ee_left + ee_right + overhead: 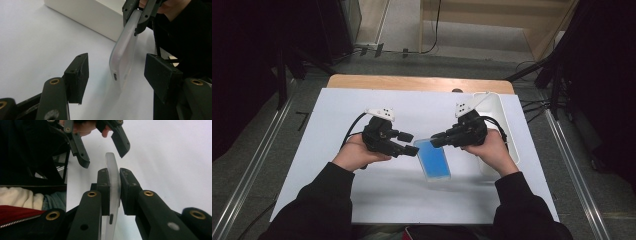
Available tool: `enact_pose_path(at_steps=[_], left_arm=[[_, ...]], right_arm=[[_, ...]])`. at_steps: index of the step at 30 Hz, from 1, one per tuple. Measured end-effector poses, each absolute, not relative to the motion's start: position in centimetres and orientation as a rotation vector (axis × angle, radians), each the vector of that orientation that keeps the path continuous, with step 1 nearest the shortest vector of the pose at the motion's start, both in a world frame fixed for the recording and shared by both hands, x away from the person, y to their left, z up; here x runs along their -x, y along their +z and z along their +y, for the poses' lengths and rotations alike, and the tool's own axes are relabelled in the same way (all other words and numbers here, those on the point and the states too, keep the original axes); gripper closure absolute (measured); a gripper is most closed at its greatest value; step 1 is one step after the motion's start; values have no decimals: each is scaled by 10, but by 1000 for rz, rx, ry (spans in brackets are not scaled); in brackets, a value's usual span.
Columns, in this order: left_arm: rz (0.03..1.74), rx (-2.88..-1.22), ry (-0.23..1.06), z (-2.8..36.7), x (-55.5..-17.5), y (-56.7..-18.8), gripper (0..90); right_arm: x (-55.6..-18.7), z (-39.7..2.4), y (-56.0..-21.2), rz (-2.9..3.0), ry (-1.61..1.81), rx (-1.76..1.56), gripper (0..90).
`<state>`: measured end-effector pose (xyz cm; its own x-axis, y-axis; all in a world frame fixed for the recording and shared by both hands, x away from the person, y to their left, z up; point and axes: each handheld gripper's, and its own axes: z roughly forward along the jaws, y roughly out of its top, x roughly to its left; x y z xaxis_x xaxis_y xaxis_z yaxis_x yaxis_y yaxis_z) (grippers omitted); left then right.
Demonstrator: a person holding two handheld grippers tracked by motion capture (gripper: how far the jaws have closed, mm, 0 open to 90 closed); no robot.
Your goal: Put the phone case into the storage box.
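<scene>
A phone (435, 160) with a blue face and a frosted clear case sits between my two grippers over the white sheet (337, 115). My right gripper (435, 140) is shut on one end of it. In the right gripper view the two pads (103, 187) press flat on both sides of the phone (112, 165). My left gripper (410, 144) is open. In the left gripper view its jaws stand either side of the free end of the phone (125, 55), clear of it on both sides. The right gripper (136, 17) grips the far end there.
A white tray (498, 112) stands at the right of the sheet, just behind the right hand, and shows as a white wall (87, 15) in the left gripper view. The person's dark sleeves come in from the bottom. The wooden table edge (412, 82) runs along the back.
</scene>
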<state>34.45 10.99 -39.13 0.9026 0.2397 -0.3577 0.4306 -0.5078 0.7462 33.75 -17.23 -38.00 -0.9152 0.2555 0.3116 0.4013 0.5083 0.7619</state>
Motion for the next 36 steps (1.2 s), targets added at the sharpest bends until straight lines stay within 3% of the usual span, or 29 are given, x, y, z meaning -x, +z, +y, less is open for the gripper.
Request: enact_pose_path(at_steps=[16,36], left_arm=[[425,-2158,-303,107,-345,-396,387],[367,-2199,-352,104,-342,-399,694]], right_arm=[[-337,-159,-385,-2590,-1314,483,775],[-336,-156,-386,-2577,-1291,459,775]])
